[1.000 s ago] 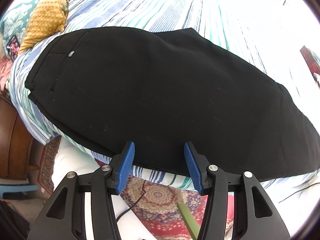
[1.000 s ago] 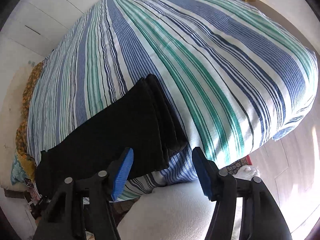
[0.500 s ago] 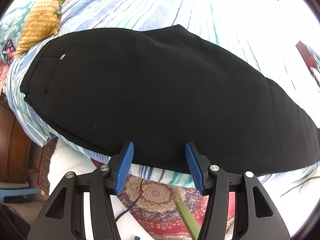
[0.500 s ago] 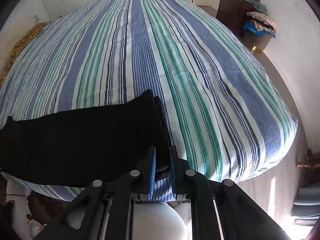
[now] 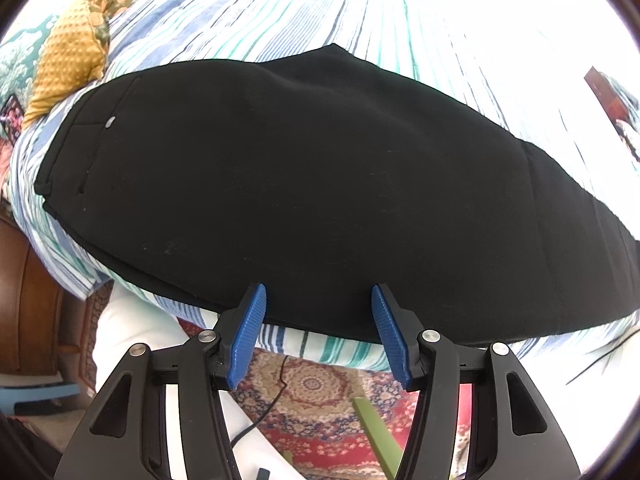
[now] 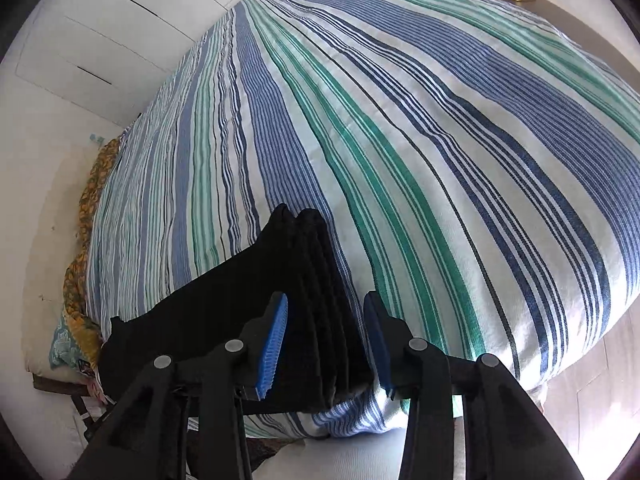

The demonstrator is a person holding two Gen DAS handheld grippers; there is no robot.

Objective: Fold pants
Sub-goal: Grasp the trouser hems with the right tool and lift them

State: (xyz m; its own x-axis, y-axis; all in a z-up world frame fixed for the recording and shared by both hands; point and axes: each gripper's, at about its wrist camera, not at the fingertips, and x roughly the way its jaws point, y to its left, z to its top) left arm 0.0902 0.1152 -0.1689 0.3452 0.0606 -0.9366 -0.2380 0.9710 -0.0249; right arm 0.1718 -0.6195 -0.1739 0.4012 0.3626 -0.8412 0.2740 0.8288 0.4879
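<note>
The black pants lie folded lengthwise along the near edge of a striped bed, waistband to the left. My left gripper is open, its blue pads at the pants' near edge with nothing between them. In the right wrist view the leg cuffs lie stacked at the bed's edge. My right gripper is open, with its blue pads on either side of the cuffs.
A yellow dotted pillow lies at the bed's far left. A patterned red rug with a black cable and a green stick lies below the bed edge. A wooden cabinet stands at the left. White wardrobe doors are behind the bed.
The right gripper, shut at the cuffs half a second ago, has opened and now straddles them. The left gripper stays open at the pants' near edge, shifted slightly closer.
</note>
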